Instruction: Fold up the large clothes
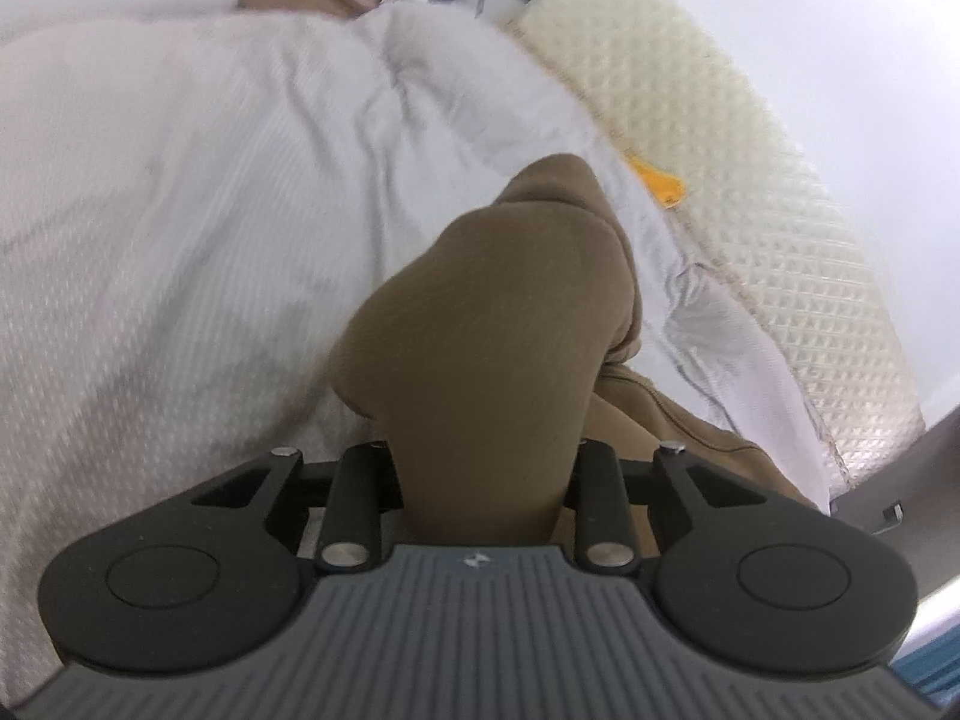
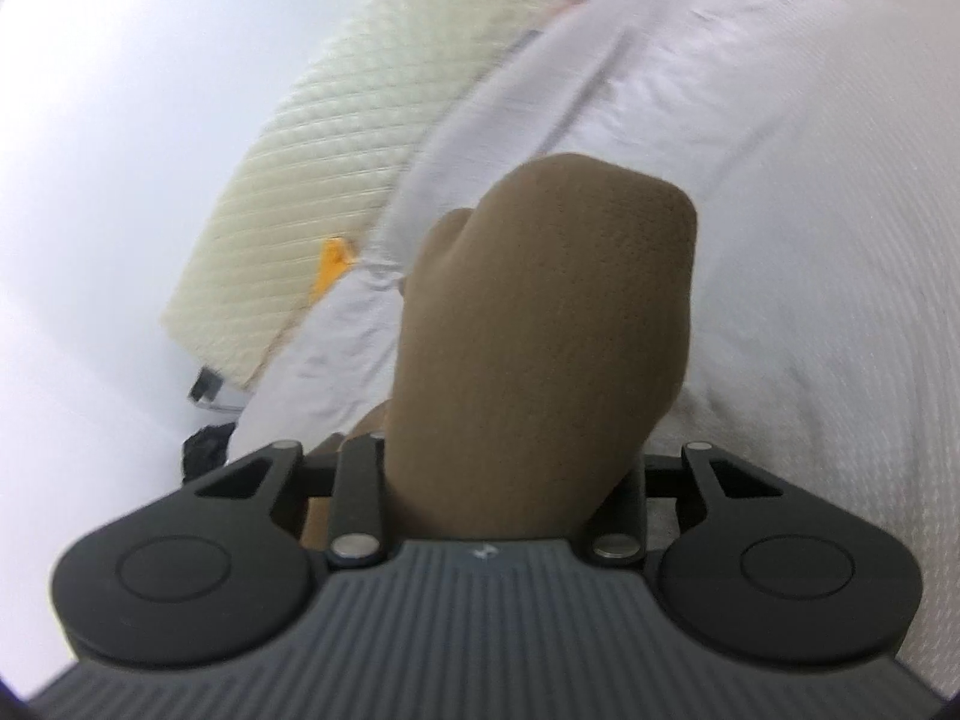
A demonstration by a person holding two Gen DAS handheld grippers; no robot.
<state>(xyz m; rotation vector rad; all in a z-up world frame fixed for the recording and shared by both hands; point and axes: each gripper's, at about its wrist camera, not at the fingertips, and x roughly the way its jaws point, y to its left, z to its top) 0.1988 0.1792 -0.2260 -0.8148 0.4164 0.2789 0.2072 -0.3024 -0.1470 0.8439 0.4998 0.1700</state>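
1. Early going here: the brown garment [image 1: 480, 324] is bunched and gathered up off the white bedcover [image 1: 180, 228], not laid flat, and no clean fold shows anywhere. By my read, nearly all the folding is still ahead.
2. Left gripper [image 1: 480, 480]: its jaws are pinched onto a thick wad of the brown cloth, which fills the gap between them and billows out toward twelve o'clock. More of it trails off toward four o'clock, onto the bed.
3. Right gripper [image 2: 510, 480]: same story, jaws clamped on a fat fold of the garment [image 2: 540, 312], cloth bulging straight ahead at twelve.
4. The fingertips themselves are buried under fabric in both views.
5. Behind, a quilted cream mattress [image 1: 720, 150] with an orange tag [image 1: 654, 183] sits at one to two o'clock in the left view.
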